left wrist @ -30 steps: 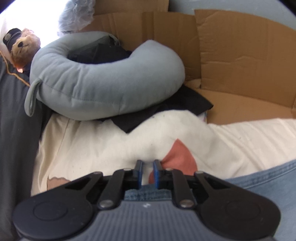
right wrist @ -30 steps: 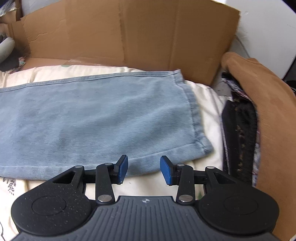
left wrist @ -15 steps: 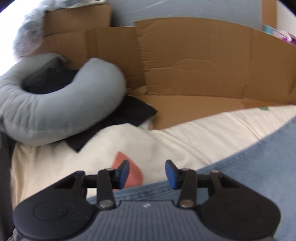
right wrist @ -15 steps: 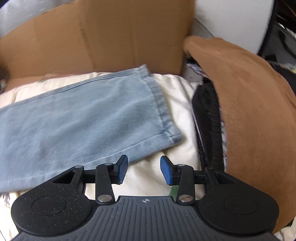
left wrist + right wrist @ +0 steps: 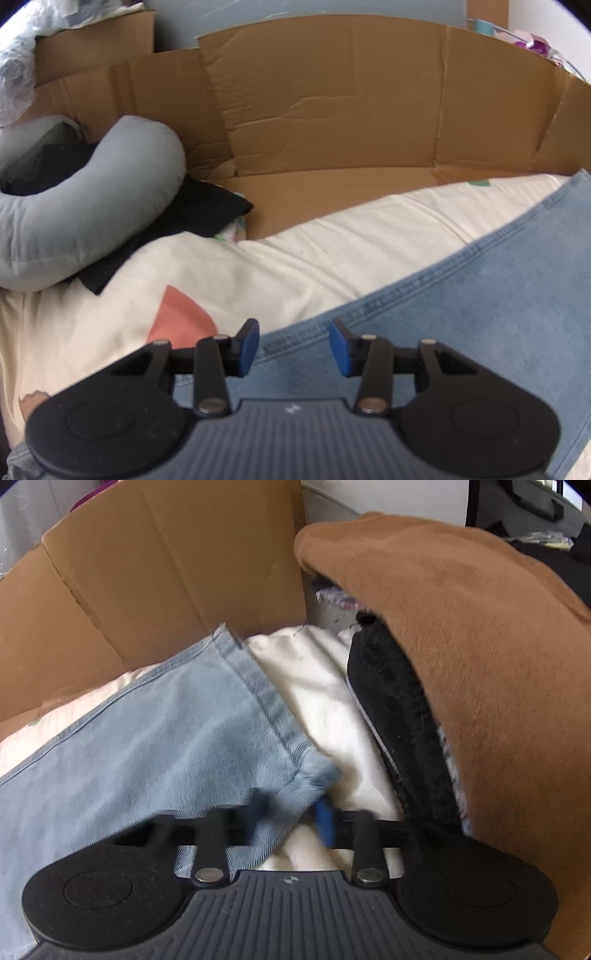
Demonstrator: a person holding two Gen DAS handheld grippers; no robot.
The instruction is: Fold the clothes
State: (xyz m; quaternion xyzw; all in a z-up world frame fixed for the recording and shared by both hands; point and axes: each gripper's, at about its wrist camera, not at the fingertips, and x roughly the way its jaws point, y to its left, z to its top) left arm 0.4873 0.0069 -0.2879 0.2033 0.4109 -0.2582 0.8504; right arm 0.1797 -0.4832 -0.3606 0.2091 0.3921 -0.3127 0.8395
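Two grippers work over one pair of light blue jeans (image 5: 480,314) spread on a cream bedsheet (image 5: 332,251). The left gripper (image 5: 293,347) has its blue pads apart with the stitched top edge of the jeans just ahead of and under them; nothing is pinched. Ahead and to its left a grey curved pillow (image 5: 85,218) rests on a black cloth (image 5: 192,218), and flattened cardboard (image 5: 351,103) stands behind the bed straight ahead.

The right gripper (image 5: 291,812) is blurred, its jaws closing on the near corner of the leg hem, and the denim lies between the pads. From that corner the jeans (image 5: 147,746) stretch away ahead and to the left. To its right a brown blanket (image 5: 480,664) drapes over a black fuzzy cloth (image 5: 399,716), with cardboard (image 5: 166,572) ahead on the left.
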